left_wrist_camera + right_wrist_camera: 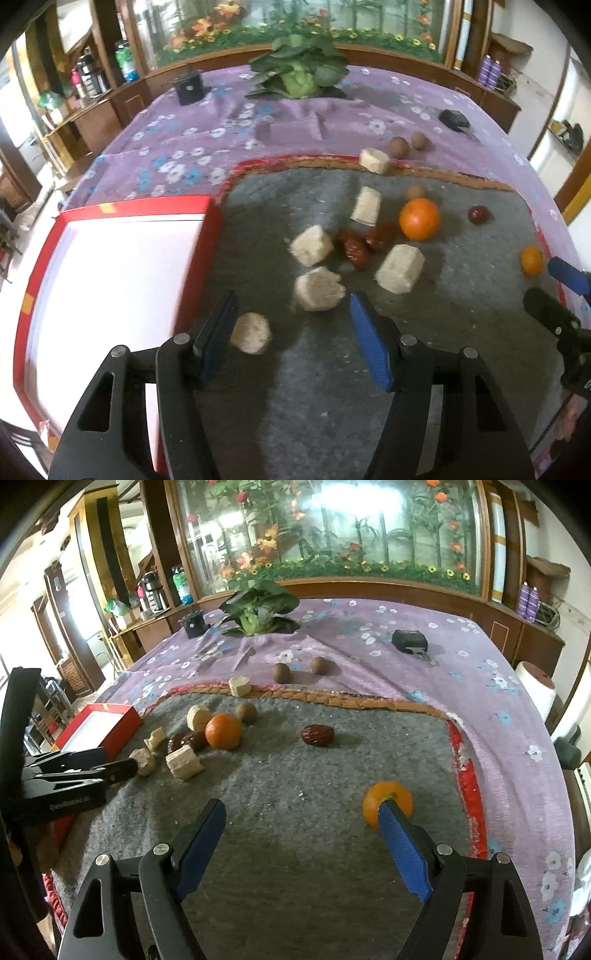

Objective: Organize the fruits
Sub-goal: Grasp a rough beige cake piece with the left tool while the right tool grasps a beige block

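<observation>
Grey felt mat is covering the floral purple table. Left claw is gaping over pale fibrous chunks; right claw is spreading empty, its blue pad overlapping a small round orange near the mat's right edge.

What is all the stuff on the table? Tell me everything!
Oranges: two, orange; big one mid-mat, small one behind the right gripper's fingertip.
Pale chunks: seven, beige; six on the mat, one at its far edge.
Dried red fruits: about four, dark red; a cluster beside the big orange, one alone.
Brown balls: three, brown; two on the cloth, one on the mat.
Box: one, red with white inside; left of the mat.
Mat: one, grey.
Cloth: one, purple, flowered.
Cabbage: one, green; far end.
Left gripper: open.
Right gripper: open.
</observation>
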Tool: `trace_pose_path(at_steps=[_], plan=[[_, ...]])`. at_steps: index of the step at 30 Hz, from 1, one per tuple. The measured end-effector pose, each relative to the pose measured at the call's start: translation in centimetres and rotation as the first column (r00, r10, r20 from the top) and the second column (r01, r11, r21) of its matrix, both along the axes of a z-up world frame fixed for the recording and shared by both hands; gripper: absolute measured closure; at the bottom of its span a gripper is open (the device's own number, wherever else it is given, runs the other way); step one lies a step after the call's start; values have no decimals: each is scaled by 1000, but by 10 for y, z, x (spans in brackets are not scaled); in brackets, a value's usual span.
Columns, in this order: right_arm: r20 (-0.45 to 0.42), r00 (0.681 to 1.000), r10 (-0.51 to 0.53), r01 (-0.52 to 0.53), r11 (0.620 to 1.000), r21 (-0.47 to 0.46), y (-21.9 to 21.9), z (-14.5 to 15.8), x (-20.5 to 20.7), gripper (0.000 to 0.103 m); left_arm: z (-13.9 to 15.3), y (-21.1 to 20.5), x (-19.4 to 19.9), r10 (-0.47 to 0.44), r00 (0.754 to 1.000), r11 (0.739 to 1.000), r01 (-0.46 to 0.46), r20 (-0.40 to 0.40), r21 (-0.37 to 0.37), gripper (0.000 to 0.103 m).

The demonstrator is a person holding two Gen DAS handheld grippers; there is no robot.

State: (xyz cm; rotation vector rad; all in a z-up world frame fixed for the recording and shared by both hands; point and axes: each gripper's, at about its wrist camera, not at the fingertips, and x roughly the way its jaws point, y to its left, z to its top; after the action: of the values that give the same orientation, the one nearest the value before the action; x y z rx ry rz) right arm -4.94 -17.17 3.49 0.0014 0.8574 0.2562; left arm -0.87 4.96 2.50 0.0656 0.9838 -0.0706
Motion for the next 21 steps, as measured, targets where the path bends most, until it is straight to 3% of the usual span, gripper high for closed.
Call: trace_pose_path(at_steps=[3, 5, 7, 15, 21], plan=[[0, 1000, 12, -12, 1000, -12, 3, -1, 0, 19, -4, -6, 4, -22, 1000, 1000, 22, -9, -2, 39], [-5, 1000, 24, -24, 1000, -3, 5, -2, 1, 19, -5, -8, 7, -38, 999, 999, 38, -6, -10, 45], [-10, 999, 35, -35, 999, 4, 8, -3, 2, 19, -9, -10, 12, -54, 998, 999, 54, -21, -8, 75], [-25, 997, 78, -76, 996, 56, 21, -5, 9, 19, -7, 0, 9, -62, 998, 997, 61, -19, -50, 75], [-19, 982, 186, -184, 979, 84, 50, -7, 21, 21, 7, 11, -3, -32, 999, 998, 33, 15, -53, 75]])
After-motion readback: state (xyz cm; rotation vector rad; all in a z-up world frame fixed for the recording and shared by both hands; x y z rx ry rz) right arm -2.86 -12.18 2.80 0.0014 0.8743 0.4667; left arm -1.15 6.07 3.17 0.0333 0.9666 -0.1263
